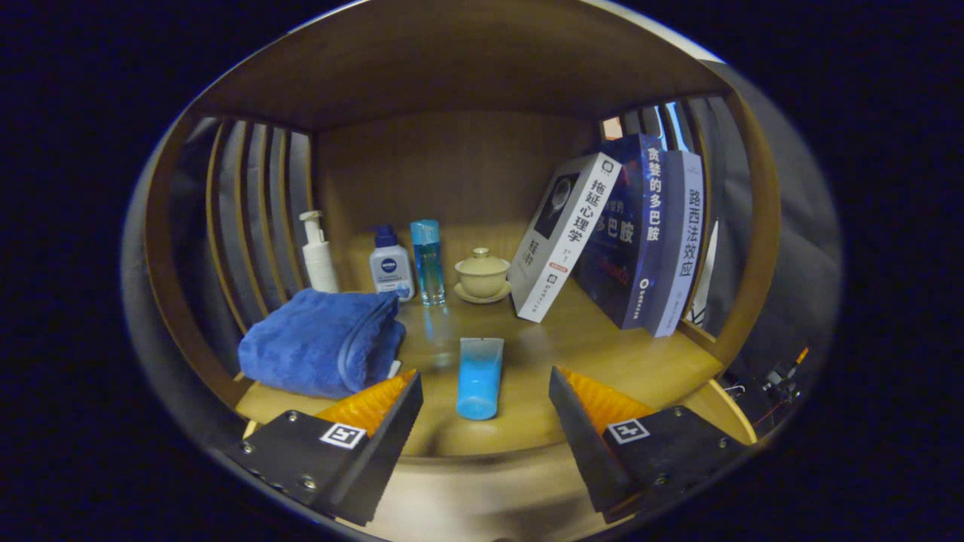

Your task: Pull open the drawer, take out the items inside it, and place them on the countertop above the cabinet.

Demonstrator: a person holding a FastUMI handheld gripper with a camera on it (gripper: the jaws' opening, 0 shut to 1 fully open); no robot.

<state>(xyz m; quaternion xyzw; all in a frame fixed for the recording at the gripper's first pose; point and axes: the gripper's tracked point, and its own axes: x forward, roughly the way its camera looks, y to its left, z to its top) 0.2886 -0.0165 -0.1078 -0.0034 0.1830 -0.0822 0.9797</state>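
Our gripper (486, 410) fingers stand wide, empty, the blue tube (479, 376) resting on the counter (602, 354) between them; seemingly placed, next we return to the drawer.

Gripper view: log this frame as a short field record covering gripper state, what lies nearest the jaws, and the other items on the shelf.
gripper: gripper open, jaws spread wide, holding nothing
between jaws: blue tube lying flat on the wooden countertop, untouched
beside tube: folded blue towel
back row: white pump bottle, white bottle with blue cap, clear blue bottle, lidded tea cup on a saucer
other side: three books leaning together
drawer: not visible
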